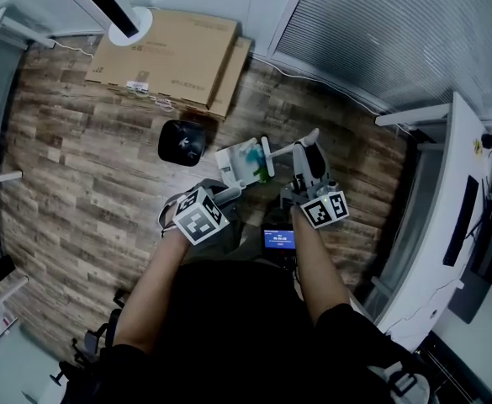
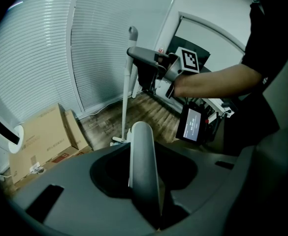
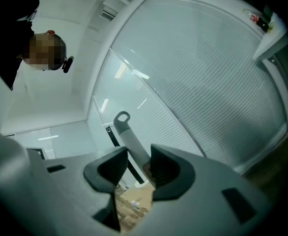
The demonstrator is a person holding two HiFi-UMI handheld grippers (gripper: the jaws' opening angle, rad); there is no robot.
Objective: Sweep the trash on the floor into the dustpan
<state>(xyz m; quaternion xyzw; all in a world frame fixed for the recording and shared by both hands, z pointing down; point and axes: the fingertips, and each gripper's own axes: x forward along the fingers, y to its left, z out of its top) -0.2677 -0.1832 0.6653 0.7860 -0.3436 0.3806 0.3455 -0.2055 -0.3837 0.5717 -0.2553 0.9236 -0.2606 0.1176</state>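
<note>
In the head view a white dustpan (image 1: 239, 163) rests on the wood floor with green and blue trash (image 1: 258, 168) in it. My left gripper (image 1: 229, 194) is shut on the dustpan's pale tubular handle (image 2: 143, 161), which runs up between the jaws in the left gripper view. My right gripper (image 1: 303, 175) is shut on the broom's grey handle (image 3: 129, 139), whose looped end (image 3: 121, 117) sticks out past the jaws. The left gripper view shows the broom's white pole (image 2: 125, 92) standing upright and the right gripper (image 2: 143, 57) gripping it near the top.
Flat cardboard boxes (image 1: 170, 57) lie at the back by the blinds. A round black object (image 1: 182, 141) sits on the floor just left of the dustpan. A white desk (image 1: 443, 225) runs along the right. A white lamp base (image 1: 130, 23) stands by the boxes.
</note>
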